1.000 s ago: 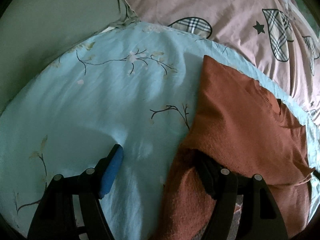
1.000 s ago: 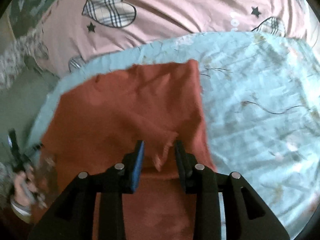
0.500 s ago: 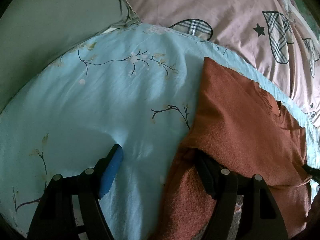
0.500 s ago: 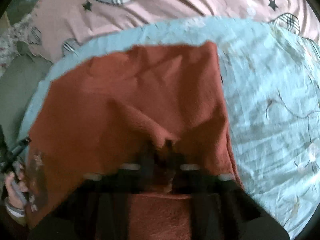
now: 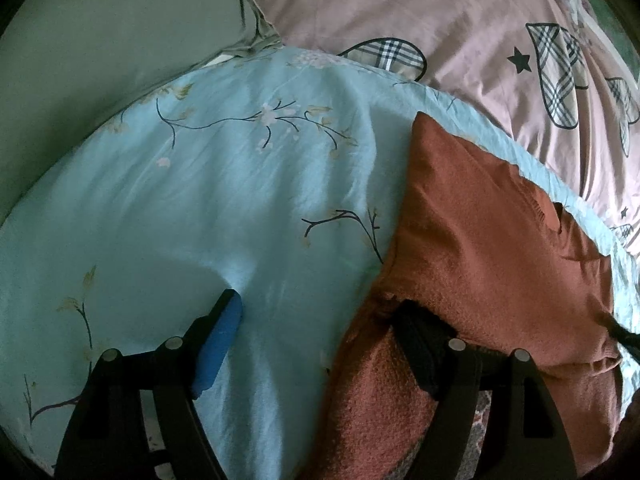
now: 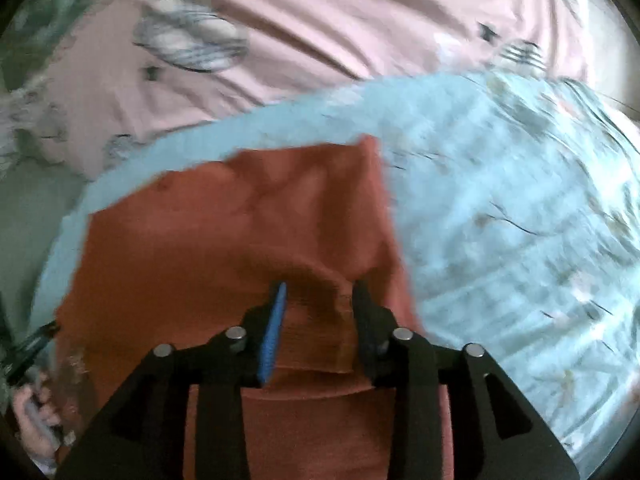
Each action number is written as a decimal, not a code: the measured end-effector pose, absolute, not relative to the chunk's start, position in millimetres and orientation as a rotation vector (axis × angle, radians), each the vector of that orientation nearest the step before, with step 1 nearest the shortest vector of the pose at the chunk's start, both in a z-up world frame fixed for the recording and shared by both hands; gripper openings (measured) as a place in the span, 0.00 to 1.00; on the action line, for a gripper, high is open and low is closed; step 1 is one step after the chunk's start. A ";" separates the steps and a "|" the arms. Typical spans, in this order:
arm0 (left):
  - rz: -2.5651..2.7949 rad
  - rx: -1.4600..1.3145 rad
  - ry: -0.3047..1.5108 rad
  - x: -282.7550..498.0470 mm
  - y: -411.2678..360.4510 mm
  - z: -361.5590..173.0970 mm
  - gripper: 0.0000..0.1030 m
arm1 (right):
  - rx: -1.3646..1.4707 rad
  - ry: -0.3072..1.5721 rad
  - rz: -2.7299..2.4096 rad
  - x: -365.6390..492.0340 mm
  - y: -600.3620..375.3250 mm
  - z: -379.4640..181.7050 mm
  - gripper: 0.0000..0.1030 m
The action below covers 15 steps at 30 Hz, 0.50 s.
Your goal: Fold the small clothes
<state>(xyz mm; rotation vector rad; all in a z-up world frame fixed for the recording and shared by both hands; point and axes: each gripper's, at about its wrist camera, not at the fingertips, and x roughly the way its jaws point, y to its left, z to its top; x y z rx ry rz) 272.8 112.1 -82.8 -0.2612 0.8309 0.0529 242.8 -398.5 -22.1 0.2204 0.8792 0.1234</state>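
A rust-orange knit garment (image 5: 492, 248) lies on a light blue flowered sheet (image 5: 240, 208); it also shows in the right wrist view (image 6: 240, 240). My left gripper (image 5: 316, 320) is open wide at the garment's left edge: its left finger with the blue pad (image 5: 218, 344) rests on the sheet, and its right finger is tucked under the garment's edge. My right gripper (image 6: 320, 292) is open over the garment, with a raised fold of fabric between its fingers. That view is blurred.
A pink cover with plaid hearts and stars (image 5: 460, 28) lies beyond the sheet. A grey-green pillow (image 5: 100, 32) is at the far left. A hand with the other gripper (image 6: 32, 400) shows at the lower left of the right wrist view.
My right gripper closed on a fold of the garment, lifted and shifted it, and now stands open again. The left gripper has stayed put.
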 end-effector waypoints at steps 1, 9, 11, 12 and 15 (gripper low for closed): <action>0.054 -0.259 0.831 273.1 111.7 -83.0 0.76 | 0.223 0.908 0.160 247.4 -394.6 -26.9 0.53; 0.017 -0.339 0.834 274.0 125.0 -83.8 0.78 | 0.280 0.959 0.069 221.8 -424.5 -28.0 0.54; -0.001 -0.331 0.860 273.1 125.3 -81.6 0.78 | 0.278 0.915 0.127 195.1 -424.0 -12.1 0.54; -0.010 -0.315 0.882 269.5 123.9 -79.3 0.77 | 0.282 0.903 0.147 182.8 -424.7 -7.4 0.54; -0.065 -0.276 0.897 244.6 118.4 -71.1 0.78 | 0.297 0.888 0.187 150.0 -415.4 3.3 0.56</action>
